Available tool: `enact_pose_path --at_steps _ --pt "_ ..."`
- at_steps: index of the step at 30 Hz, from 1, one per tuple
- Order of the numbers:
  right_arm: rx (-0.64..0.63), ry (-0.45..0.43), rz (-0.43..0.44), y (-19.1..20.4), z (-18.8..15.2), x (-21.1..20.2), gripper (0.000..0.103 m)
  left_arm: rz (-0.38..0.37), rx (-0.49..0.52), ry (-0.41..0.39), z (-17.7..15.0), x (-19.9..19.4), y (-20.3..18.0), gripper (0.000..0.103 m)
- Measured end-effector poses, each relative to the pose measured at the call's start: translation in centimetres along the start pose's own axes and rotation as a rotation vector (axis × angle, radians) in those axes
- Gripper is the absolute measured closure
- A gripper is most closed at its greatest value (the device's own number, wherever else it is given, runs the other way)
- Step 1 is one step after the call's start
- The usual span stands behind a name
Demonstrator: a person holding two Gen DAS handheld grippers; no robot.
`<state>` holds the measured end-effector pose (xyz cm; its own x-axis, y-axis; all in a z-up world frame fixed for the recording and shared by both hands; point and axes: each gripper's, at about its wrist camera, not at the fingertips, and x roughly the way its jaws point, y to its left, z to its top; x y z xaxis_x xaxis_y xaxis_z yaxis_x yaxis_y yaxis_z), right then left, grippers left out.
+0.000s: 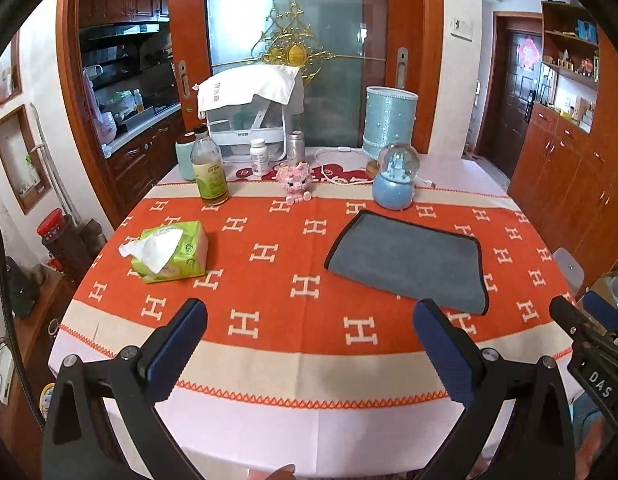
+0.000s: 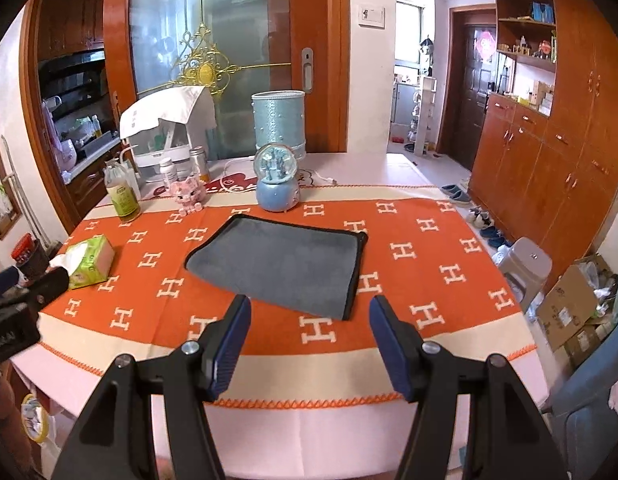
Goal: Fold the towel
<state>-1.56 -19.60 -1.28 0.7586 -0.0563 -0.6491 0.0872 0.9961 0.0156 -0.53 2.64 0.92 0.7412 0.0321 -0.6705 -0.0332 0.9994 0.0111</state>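
Now | one towel (image 2: 281, 266) flat | two claws: left claw (image 1: 309, 326), right claw (image 2: 309, 322) agape

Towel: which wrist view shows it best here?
The right wrist view: the towel lies flat near frame centre, just ahead of the open right gripper, all four black-trimmed edges visible. The left wrist view shows it whole too, but off to the right, with the left gripper's right finger overlapping its near edge.
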Motion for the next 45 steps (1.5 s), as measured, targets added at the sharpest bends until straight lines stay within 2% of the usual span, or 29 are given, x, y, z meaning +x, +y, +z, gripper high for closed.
enact_pose_path --at_steps 4,11,17,45 --pt "0.0 0.023 0.025 0.4 -0.6 0.0 0.041 0.0 -0.001 0.01 -1.0 -0.2 0.0 0.001" --pt "-0.005 0.047 0.018 0.8 -1.4 0.3 0.041 -0.017 -0.016 0.039 -2.2 -0.2 -0.3 0.001" --pt "-0.014 0.052 0.011 1.0 -1.7 0.2 0.041 -0.024 -0.04 0.05 -2.2 -0.4 -0.3 0.001" --pt "-0.035 0.059 0.003 1.4 -2.2 0.2 0.041 -0.024 0.004 0.065 -2.6 0.2 -1.9 0.001"
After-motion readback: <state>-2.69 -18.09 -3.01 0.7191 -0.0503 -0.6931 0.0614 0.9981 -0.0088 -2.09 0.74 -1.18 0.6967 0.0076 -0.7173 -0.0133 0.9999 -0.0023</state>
